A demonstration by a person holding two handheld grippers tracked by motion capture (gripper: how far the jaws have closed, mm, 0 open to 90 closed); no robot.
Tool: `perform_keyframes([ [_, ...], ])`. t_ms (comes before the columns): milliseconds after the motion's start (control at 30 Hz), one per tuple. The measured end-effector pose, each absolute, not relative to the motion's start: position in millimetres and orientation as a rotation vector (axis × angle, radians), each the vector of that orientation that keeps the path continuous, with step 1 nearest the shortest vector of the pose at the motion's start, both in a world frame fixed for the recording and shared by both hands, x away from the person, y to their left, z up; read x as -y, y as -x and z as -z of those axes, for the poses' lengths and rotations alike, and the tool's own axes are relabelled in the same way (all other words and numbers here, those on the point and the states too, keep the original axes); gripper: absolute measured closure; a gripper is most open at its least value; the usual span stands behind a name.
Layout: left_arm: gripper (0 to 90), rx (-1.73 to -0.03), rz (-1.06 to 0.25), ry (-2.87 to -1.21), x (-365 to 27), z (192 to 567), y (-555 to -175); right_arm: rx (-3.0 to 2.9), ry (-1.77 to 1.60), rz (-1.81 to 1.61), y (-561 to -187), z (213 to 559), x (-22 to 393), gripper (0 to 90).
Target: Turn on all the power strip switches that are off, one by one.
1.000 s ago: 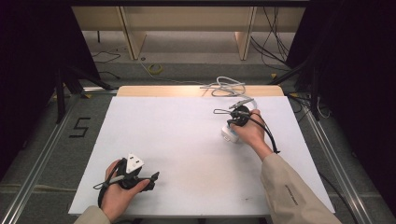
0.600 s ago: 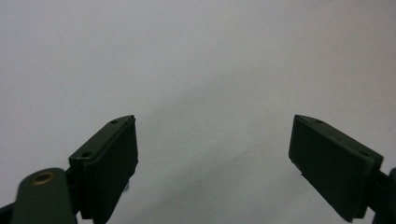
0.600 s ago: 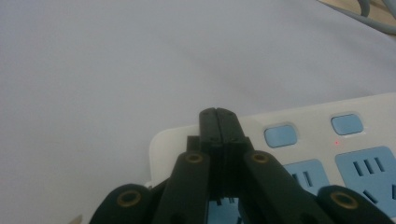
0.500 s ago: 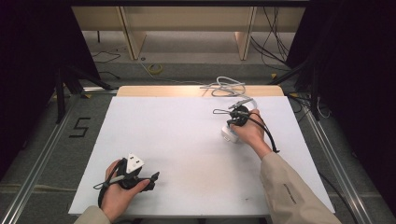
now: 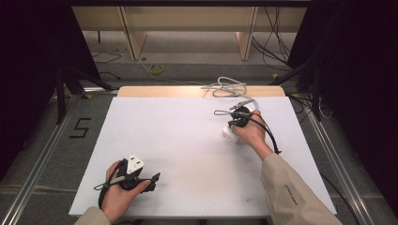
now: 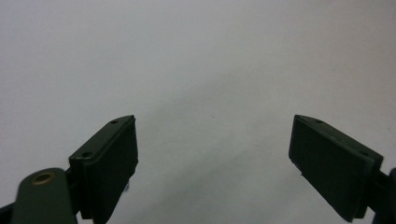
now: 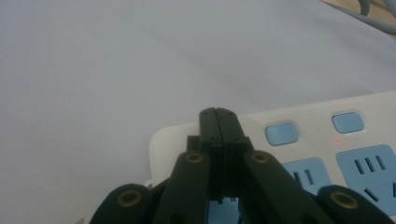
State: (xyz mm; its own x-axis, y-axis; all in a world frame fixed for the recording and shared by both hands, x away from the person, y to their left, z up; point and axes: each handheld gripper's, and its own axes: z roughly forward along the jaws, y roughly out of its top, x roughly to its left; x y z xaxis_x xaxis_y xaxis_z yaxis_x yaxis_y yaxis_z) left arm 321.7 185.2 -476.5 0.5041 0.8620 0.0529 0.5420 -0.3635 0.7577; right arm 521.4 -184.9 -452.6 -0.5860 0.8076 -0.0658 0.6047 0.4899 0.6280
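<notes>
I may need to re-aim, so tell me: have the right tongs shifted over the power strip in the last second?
No. In the high view the right tongs sit at the same spot over the power strip, equally far from the table's wooden far edge.

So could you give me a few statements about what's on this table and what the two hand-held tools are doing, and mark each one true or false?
1. The right tool has its jaws pressed together. True.
2. The left tool is clamped on a plug. False: its jaws stand wide apart, with bare table between them.
3. The right tool sits over a white power strip with blue sockets and buttons. True.
4. The power strip lies by the person's left hand. False: it is under the right hand, at the far right of the table.
5. A pale cable lies bunched at the table's far edge. True.
</notes>
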Motion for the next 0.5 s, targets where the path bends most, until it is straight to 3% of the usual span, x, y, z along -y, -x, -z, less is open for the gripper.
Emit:
perform_keyframes([
  [500, 15.4, -1.147, -0.594, -2.052, -185.4, 476.7, -321.6, -2.367, -1.149, -0.820, -517.4, 447.4, 185.4, 90.0],
])
